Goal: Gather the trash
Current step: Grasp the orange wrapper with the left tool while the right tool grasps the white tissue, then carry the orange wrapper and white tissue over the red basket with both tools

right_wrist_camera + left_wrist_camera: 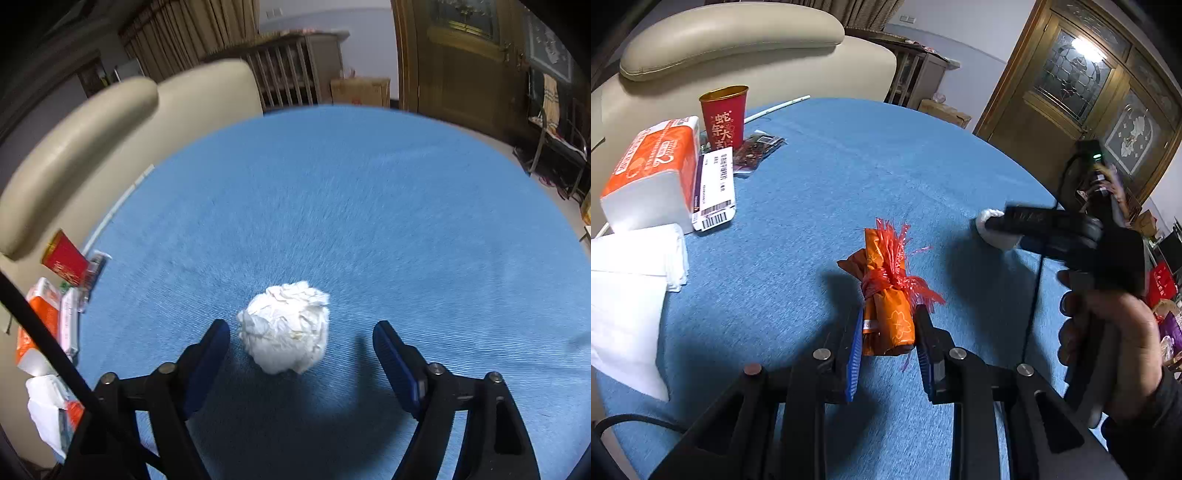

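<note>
Nearest the left wrist camera, the left gripper [888,328] had its two blue-padded fingers [854,354] pinched on the near end of an orange roll of bags [886,295], which was tied round the middle with a frayed red plastic strip [905,273]. The far end of the roll pointed away over the blue tablecloth [849,166].

In the right wrist view, the right gripper [301,339] stood spread, its blue pads [393,358] on either side of a crumpled white paper ball [286,328] and apart from it. The ball lay on the blue cloth [351,206] between the fingers, nearer the left one. From the left camera, that same gripper showed dark and blurred at the right, held in a person's hand [1108,343], with its tip over the paper ball [991,229] near the table's right edge.

Farther out on the left side of the table lay a stack of white napkins [631,266], an orange tissue pack [650,173], a white box with a barcode [714,188], a dark snack wrapper [757,147] and a red paper cup [724,118]. Behind the table stood a cream leather chair [731,44], and to the right a wooden door with patterned glass [1071,77].
</note>
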{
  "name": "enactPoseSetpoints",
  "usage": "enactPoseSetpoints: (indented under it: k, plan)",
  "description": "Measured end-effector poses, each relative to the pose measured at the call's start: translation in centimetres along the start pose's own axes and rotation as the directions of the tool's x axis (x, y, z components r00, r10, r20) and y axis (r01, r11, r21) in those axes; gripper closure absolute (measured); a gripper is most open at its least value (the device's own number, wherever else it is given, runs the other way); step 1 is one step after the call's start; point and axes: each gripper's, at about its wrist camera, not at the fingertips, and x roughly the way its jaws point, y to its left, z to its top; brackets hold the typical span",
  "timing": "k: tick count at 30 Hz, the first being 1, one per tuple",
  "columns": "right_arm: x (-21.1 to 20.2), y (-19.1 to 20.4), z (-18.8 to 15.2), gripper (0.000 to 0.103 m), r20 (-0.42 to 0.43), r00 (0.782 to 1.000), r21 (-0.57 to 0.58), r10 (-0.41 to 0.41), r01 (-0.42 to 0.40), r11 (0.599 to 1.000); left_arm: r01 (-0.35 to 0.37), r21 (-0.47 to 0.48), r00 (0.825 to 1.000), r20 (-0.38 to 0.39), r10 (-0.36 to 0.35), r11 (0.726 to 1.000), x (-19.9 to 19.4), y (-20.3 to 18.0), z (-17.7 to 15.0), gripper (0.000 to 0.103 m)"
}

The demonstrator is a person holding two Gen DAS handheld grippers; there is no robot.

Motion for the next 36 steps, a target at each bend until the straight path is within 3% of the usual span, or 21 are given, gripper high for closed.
enactPoseSetpoints:
  k: [1,3,10,17,24,36]
  plan:
    - [0.7,0.1,-0.1,0.063,-0.027,1.0,0.002,0.012,-0.012,1.0,0.002,0.001,1.0,0.003,-0.002,1.0,-0.3,0.1,0.0,0.075]
    - [0.1,0.4,-0.5,0.068,-0.01,1.0,-0.02,0.001,-0.001,1.0,0.0,0.008,1.0,0.017,0.0,1.0,-1.0,0.0,0.0,0.075]
    - [-6.8,-0.8,-4.1,0.068,0.084,0.996,-0.055,0.025,-0.02,0.998,0.033,0.037,0.999,0.037,-0.035,0.999,-2.7,-1.6,-0.8,0.075]
    - [-13.3,-4.3,-10.7,0.068,0.14,0.989,0.039,0.04,-0.046,0.998,0.085,0.103,0.995,0.048,-0.09,0.991,-4.9,-5.0,-3.1,0.075]
    - [-16.0,-7.4,-15.5,0.068,0.148,0.989,0.111,0.03,-0.046,0.993,0.108,0.172,0.992,0.044,-0.117,0.979,-6.6,-8.1,-5.2,0.075]
    - [-19.1,-9.4,-18.5,0.068,0.212,0.976,0.156,0.05,-0.085,0.984,0.07,0.227,0.994,0.067,-0.087,0.971,-8.5,-10.1,-6.3,0.075]
